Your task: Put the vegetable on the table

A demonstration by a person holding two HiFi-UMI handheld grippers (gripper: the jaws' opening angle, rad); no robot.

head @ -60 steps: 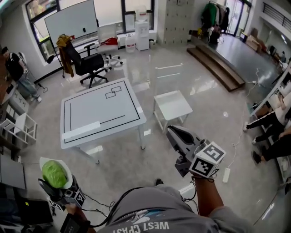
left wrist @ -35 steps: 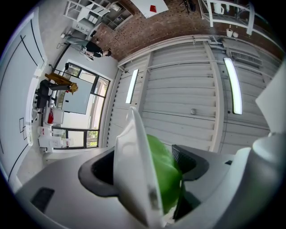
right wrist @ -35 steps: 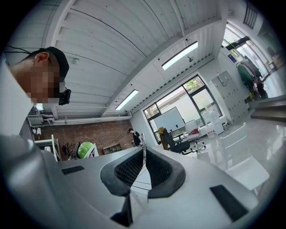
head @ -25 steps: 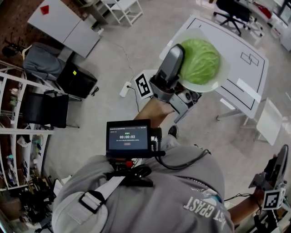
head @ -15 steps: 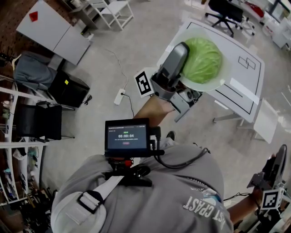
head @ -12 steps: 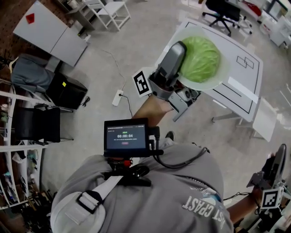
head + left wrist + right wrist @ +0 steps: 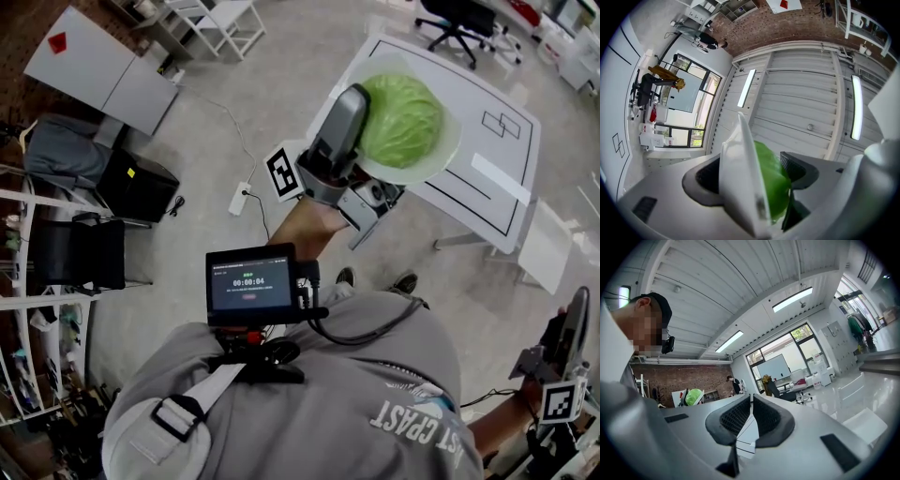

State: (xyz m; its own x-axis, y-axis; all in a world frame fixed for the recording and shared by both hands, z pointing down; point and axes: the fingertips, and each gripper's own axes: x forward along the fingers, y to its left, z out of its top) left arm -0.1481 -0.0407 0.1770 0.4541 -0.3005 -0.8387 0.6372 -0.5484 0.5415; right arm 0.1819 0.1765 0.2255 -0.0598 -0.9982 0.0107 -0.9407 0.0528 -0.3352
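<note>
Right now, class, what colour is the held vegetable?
The vegetable is light green; clearest in the head view.

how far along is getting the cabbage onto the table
Done: the pickup. The left claw is clamped on the white plate carrying the cabbage. In hand: the plate is held in the air, and in the head view it lines up with the near corner of the white table. Left: lower it onto the table and let go. The right claw is shut and empty.
</note>
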